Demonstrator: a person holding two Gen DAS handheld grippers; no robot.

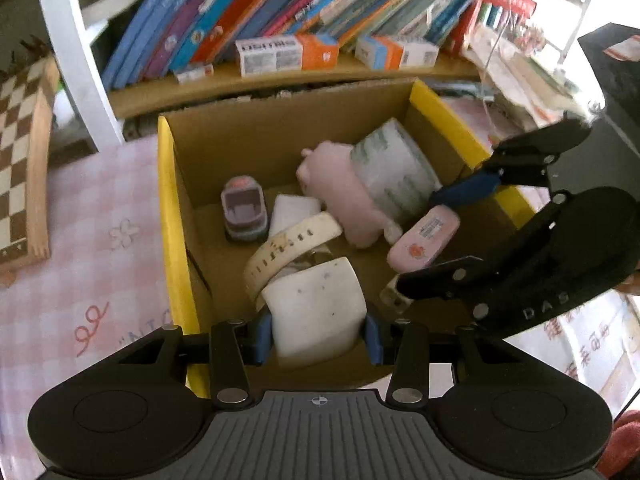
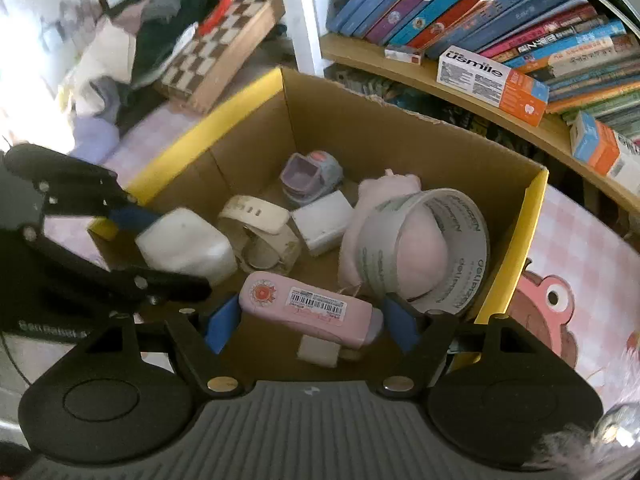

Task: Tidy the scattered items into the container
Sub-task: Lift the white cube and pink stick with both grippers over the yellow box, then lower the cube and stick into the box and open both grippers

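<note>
Inside cardboard box (image 1: 176,216), by far wall: lilac toy (image 1: 243,212), pink plush (image 1: 340,196) ringed by tape roll (image 2: 444,248); mid-floor: white watch strap (image 1: 288,244), small white block (image 2: 322,226). Left gripper (image 1: 318,334) clamped on white foam block (image 1: 316,304) above box. Right gripper (image 2: 310,320) clamped on pink case (image 2: 312,308) near front wall. Beneath case, pale piece, partly hidden, unidentifiable.

One cardboard box (image 2: 400,136), two toothpaste cartons (image 2: 492,84).

Counter under pink checked cloth (image 1: 80,240) carries open brown cardboard box with yellow flaps (image 1: 168,216); wooden chessboard (image 1: 20,152) at its far-left edge.
</note>
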